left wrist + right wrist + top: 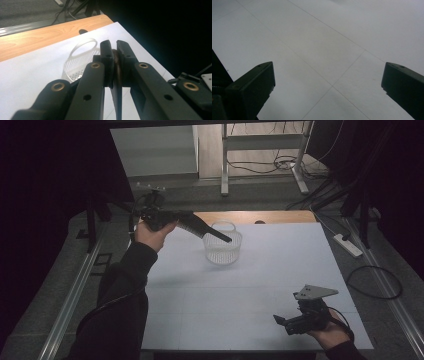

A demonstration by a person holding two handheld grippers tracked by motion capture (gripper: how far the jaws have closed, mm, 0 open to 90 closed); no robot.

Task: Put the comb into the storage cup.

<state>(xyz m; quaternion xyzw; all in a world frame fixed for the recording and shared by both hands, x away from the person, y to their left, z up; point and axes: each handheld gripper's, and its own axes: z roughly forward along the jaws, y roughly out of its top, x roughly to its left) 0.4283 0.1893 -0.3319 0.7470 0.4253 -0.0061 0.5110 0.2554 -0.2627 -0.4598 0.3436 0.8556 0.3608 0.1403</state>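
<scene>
Left black two-jaw gripper [220,236] raised, jaws clamped together, arm extended; right black two-jaw gripper [281,321] low, jaws wide apart.

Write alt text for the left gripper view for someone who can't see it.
The left gripper is shut on a thin brownish object, its jaws pointing toward a white perforated basket on a white table surface, with a wooden edge beyond.
</scene>
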